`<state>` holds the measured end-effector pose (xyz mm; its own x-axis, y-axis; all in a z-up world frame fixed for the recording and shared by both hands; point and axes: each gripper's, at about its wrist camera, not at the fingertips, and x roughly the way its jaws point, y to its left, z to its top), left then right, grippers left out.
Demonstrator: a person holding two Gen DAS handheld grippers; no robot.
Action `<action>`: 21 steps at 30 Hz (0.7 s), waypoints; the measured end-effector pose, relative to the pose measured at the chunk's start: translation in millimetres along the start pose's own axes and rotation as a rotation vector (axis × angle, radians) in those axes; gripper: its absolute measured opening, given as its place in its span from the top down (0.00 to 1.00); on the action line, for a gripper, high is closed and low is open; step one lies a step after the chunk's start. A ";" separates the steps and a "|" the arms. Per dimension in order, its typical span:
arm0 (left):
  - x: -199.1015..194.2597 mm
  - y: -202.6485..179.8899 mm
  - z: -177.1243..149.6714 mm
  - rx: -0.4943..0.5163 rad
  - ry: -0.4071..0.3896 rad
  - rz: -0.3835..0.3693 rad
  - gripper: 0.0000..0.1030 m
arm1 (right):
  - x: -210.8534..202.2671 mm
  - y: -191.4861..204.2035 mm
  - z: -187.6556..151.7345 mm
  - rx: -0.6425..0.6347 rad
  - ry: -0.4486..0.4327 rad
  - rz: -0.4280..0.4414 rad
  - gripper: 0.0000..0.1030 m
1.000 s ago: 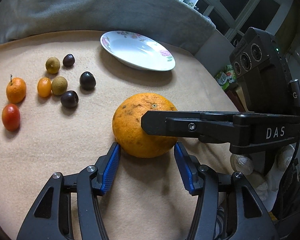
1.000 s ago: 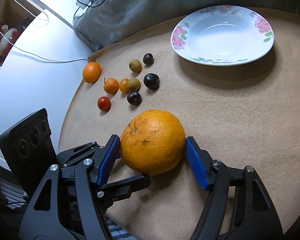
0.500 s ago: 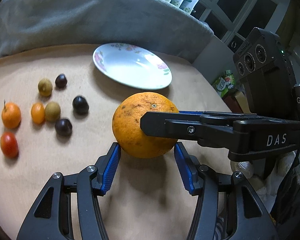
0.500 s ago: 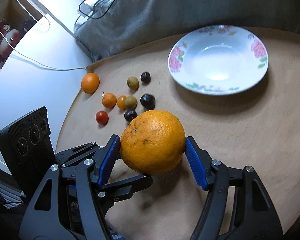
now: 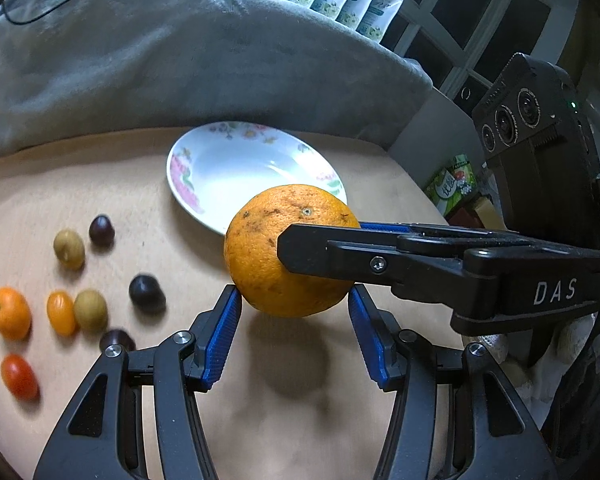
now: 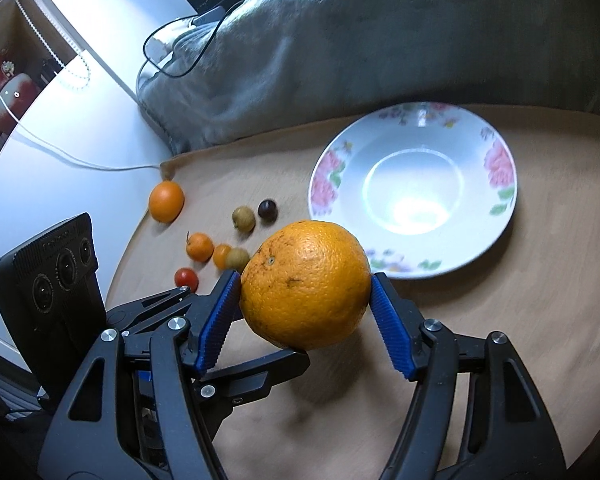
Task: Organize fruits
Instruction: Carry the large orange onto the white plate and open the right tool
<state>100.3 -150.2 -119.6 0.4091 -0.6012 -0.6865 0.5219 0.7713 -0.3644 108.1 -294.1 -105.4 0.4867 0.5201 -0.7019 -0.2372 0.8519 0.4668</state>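
Blanket (image 5: 180, 60), grey and rumpled, fills the space far beyond both sets of jaws, and under them spreads a beige cloth (image 5: 300, 420) covering the table. Ahead of the jaws, just past their tips, sits a white plate (image 6: 412, 270) with pink flowers round its rim, nothing in it. Next in size is the orange (image 5: 260, 264), caught where the two tools cross: the right gripper (image 6: 305, 286) clasps it at its widest, a blue pad pressed to either side, while the left gripper (image 5: 294, 296) comes in from the side and pinches its lower part with the tips of its own pads. From the left tool's camera one black finger of the right tool lies across the front of the fruit; from the right tool's camera a finger of the left tool shows beneath it. The orange is off the cloth, its shadow lying under it between the left jaws. Off to the left of both sets of jaws, well apart from the plate, the small fruits lie loose on the cloth: a mandarin (image 6: 166, 202) farthest out, a stemmed orange one (image 5: 11, 312), a red one (image 5: 18, 374), a small oval orange one (image 5: 60, 312), two greenish ones (image 5: 69, 243) and three dark ones (image 5: 146, 288).
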 end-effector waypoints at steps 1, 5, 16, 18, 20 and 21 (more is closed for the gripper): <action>1.8 -0.9 2.7 0.000 -0.001 0.001 0.47 | 0.5 -1.9 2.8 0.000 -0.002 -0.001 0.33; 8.9 0.1 9.2 -0.001 0.001 0.009 0.47 | 4.3 -11.9 13.3 0.014 -0.002 0.001 0.33; 19.3 -0.1 19.3 -0.003 0.005 0.026 0.47 | 11.5 -29.8 27.3 0.052 -0.002 -0.003 0.33; 18.2 -0.5 18.8 0.001 -0.002 0.041 0.49 | 3.2 -32.6 32.7 0.045 -0.053 -0.057 0.33; 11.4 -0.2 17.5 0.004 -0.016 0.046 0.49 | -8.2 -34.8 38.2 0.036 -0.094 -0.084 0.33; 8.4 -0.4 17.8 0.007 -0.025 0.052 0.49 | -13.7 -36.4 41.1 0.039 -0.110 -0.085 0.33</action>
<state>116.9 -159.3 -113.9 0.4547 -0.5652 -0.6884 0.5044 0.8004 -0.3240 144.6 -334.7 -90.7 0.5935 0.4344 -0.6775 -0.1592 0.8886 0.4302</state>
